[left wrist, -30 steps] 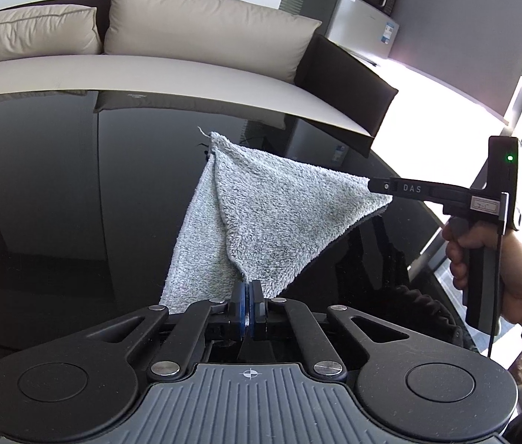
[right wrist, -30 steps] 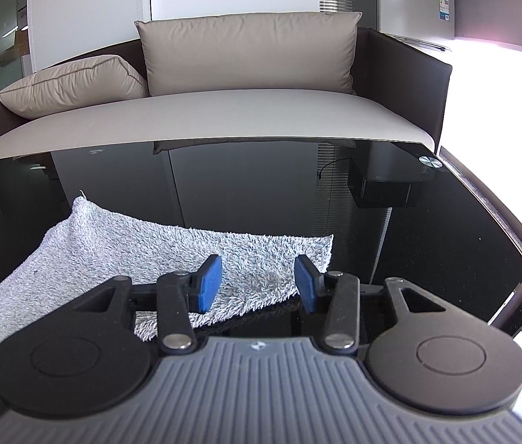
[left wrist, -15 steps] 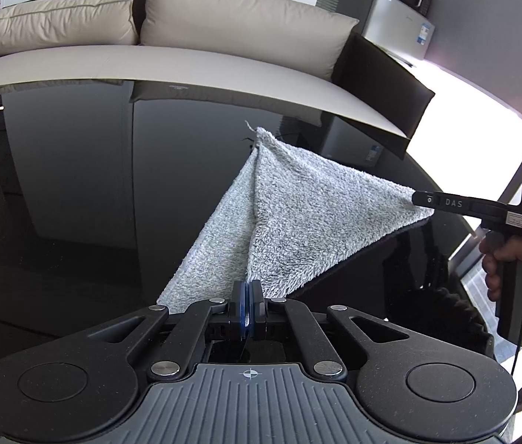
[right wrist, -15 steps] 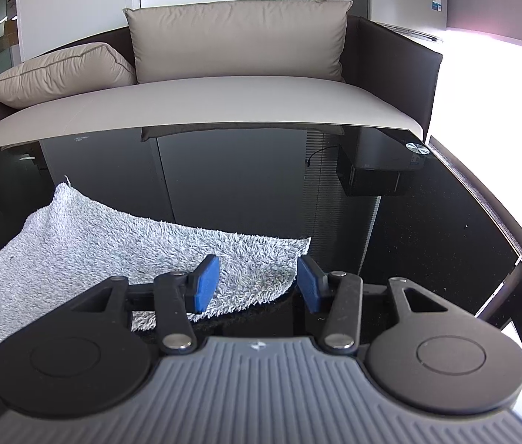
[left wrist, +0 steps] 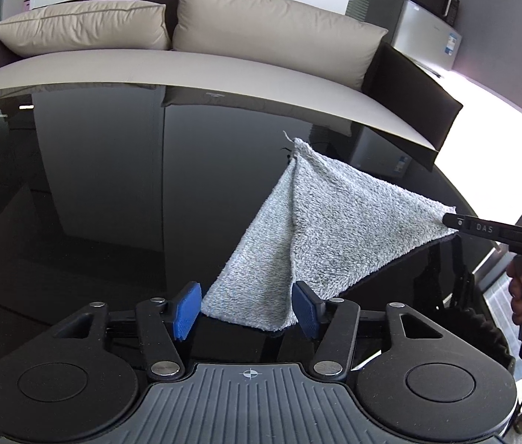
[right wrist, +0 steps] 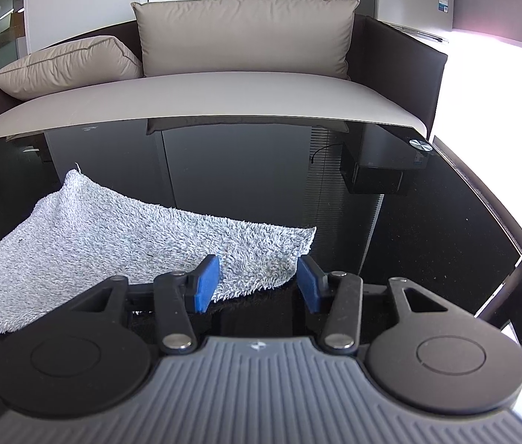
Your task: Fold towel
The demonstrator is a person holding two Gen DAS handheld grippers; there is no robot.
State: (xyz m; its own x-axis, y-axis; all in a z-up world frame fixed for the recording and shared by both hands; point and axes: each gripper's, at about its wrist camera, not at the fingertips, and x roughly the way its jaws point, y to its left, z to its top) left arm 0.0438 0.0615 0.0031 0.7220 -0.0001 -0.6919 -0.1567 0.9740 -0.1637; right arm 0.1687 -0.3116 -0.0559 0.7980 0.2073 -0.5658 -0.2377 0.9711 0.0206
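Note:
A grey fluffy towel lies folded on the glossy black table, its near corner between the blue pads of my left gripper, which is open. In the left wrist view my right gripper reaches in from the right, its tip at the towel's right corner. In the right wrist view the towel spreads to the left, its right corner lying between the open blue pads of my right gripper, which grip nothing.
A sofa with beige cushions runs along the table's far edge. A small fridge with a microwave on it stands at the back right. A small round disc lies near the table's far right edge.
My left gripper has opened and let go of the towel's near corner. The towel has settled lower on the table. The right gripper stays open at its corner.

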